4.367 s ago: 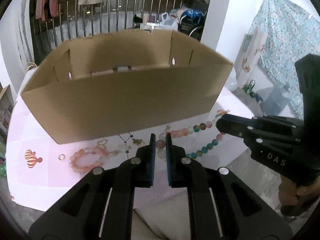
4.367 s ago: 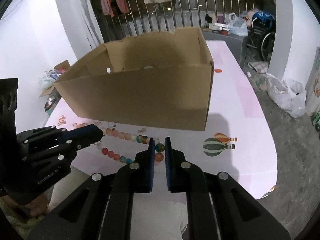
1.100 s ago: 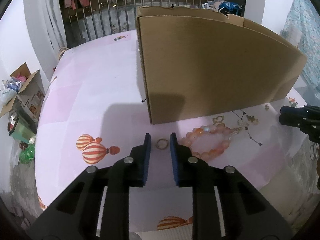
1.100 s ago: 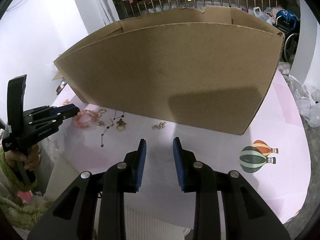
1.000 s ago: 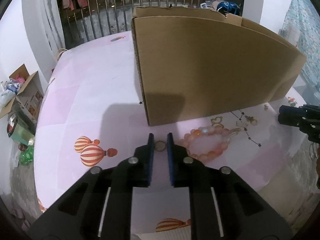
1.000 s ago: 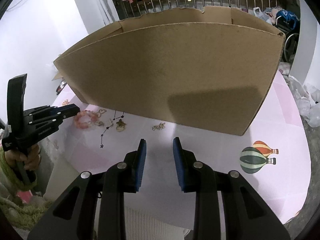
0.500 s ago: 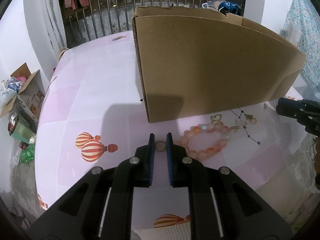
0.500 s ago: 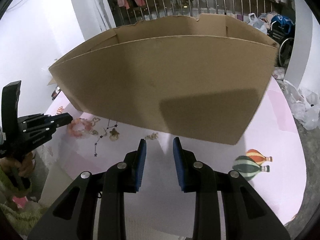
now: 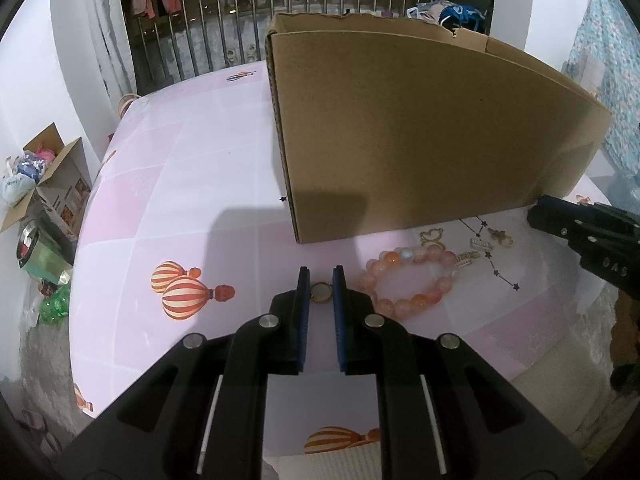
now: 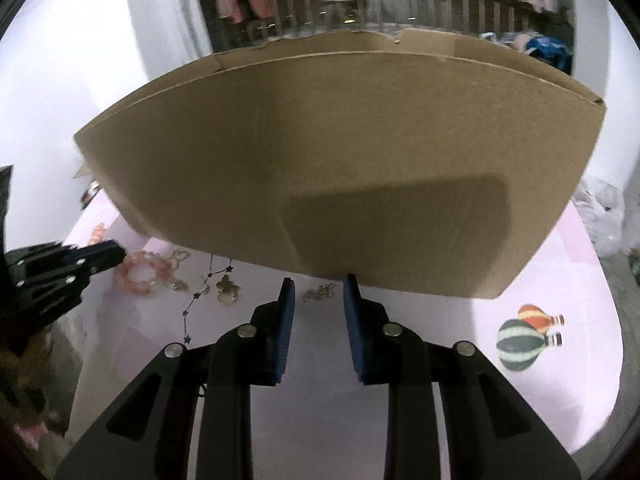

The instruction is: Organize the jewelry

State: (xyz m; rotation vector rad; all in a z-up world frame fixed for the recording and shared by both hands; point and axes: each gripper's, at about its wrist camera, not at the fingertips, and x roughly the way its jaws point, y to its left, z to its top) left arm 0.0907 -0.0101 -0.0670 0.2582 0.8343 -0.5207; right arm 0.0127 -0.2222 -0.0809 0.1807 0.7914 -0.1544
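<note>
Left wrist alone shows left claw (image 9: 321, 282) gripping ring (image 9: 321, 293).

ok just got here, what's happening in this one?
A person with two handheld grippers is sorting jewelry on a pink tablecloth beside a cardboard box. The left gripper is closed on a small gold ring. The right gripper is open and empty, near a small gold charm at the foot of the box. A pink bead bracelet, a star chain and other charms lie on the cloth.
</note>
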